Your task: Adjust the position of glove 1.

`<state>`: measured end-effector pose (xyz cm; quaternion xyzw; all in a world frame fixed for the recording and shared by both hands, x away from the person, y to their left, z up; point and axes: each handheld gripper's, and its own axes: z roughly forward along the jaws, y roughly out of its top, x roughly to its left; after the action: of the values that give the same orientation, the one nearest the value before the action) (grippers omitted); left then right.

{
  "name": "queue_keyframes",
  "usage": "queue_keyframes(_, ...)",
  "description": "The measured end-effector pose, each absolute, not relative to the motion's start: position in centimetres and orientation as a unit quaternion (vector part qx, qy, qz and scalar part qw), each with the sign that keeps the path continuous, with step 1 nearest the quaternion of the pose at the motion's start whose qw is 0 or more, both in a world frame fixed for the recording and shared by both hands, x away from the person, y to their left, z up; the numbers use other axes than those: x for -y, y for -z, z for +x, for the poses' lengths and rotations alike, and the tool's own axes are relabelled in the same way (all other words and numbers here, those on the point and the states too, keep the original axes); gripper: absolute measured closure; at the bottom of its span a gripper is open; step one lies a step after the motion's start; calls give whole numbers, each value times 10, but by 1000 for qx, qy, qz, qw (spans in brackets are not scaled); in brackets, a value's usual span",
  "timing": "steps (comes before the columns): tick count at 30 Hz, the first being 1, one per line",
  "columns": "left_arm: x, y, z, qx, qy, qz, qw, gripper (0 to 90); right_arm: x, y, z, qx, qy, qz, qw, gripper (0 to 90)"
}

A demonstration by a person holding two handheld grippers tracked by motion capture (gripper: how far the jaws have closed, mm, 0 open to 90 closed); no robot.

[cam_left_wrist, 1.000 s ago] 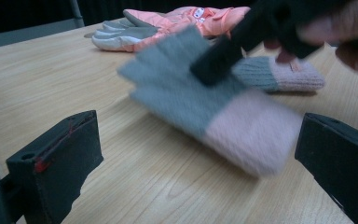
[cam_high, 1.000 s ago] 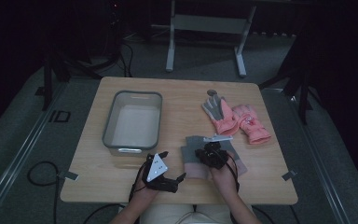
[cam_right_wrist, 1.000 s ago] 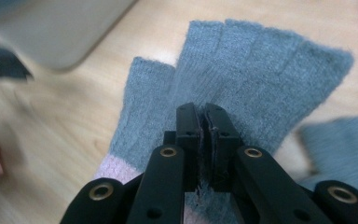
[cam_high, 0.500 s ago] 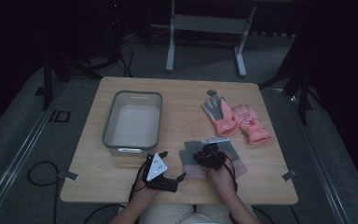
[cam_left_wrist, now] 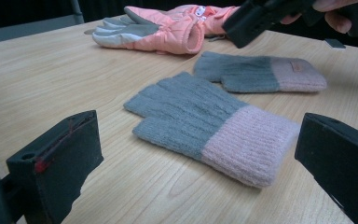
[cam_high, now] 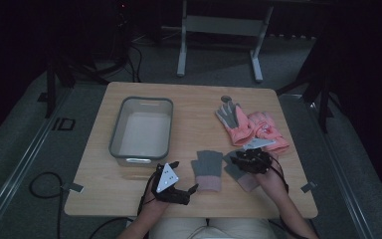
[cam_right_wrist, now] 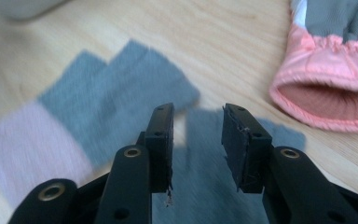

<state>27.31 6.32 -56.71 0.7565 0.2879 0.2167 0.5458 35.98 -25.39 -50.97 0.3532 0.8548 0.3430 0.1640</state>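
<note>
- Right gripper hovers over the second grey glove, jaws slightly apart, gripping nothing.
- Left gripper, jaws wide, empty, faces the near grey glove.
- Pink gloves lie just beyond; tub sits left.

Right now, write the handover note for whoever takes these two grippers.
Left gripper: open, holding nothing, low over the table's near edge, aimed at the first grey-and-pink knit glove.
Right gripper: jaws a little apart, empty, just above the second knit glove.
Things: both knit gloves lie flat side by side near the front edge, cuffs toward the person. The pink ski gloves lie farther back on the right. The grey bin at left looks empty.
Done: nothing in the bin.
Left: probably grip a knit glove; where it goes is unclear.
</note>
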Motion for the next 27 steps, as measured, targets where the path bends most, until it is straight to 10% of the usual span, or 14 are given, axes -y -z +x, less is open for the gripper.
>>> queue_keyframes(14,-63,567,273,-290,-217,756,545,0,285,543,370,-876,-314,345,122,636)
queue_keyframes(27,-62,567,274,-289,-217,759,541,0,287,529,363,-832,-333,425,128,856)
